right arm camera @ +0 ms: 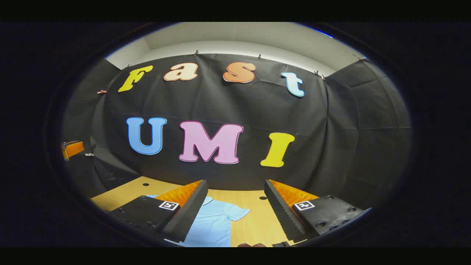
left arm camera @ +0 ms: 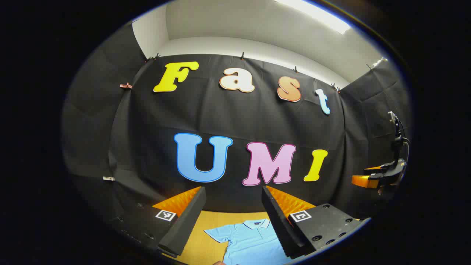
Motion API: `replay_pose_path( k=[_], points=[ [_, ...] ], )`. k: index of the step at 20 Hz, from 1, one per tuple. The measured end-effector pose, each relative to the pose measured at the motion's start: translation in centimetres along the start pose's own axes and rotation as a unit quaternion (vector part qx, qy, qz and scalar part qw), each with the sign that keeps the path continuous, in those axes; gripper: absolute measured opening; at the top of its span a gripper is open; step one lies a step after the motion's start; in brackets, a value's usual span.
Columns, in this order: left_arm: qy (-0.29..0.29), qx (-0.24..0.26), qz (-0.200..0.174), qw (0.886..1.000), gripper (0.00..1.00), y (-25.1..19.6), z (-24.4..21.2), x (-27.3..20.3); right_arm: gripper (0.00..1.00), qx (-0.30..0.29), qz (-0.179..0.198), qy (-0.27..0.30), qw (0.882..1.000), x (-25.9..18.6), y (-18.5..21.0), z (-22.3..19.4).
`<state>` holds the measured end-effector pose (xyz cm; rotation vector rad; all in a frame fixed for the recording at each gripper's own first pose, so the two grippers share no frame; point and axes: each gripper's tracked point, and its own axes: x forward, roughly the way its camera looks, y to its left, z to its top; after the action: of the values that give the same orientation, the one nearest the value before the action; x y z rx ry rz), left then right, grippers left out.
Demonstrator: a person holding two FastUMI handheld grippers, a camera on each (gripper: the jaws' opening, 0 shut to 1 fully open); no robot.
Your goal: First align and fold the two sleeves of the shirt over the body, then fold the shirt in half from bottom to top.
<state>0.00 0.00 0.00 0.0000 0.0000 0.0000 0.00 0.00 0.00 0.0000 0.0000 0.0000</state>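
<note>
light blue shirt (left arm camera: 254, 241) lying flat on the wooden tabletop (right arm camera: 257, 221), collar toward the booth wall, both sleeves spread outward. left gripper (left arm camera: 233, 217) and right gripper (right arm camera: 235, 209) raised above it, fingers apart, holding nothing.

Shirt (left arm camera: 254, 241): light blue polo (short sleeves, collar at the far end), spread flat and unfolded on the wooden table (right arm camera: 254, 221).

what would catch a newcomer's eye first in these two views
The light blue polo shirt stands out first, lying flat on the yellow-tan wooden table with its sleeves spread, low in both views. Next come the open fingers of the left gripper and right gripper, raised above the shirt and holding nothing.
</note>
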Motion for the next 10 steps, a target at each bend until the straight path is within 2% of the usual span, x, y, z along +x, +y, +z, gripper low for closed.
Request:
replay_pose_path(
  k=[10],
  points=[
    [0.005,-0.001,-0.001,1.000,0.96,0.68,0.05,-0.55,0.97,-0.004,0.008,0.002,1.000,-0.13,1.10,0.13]
  ],
)
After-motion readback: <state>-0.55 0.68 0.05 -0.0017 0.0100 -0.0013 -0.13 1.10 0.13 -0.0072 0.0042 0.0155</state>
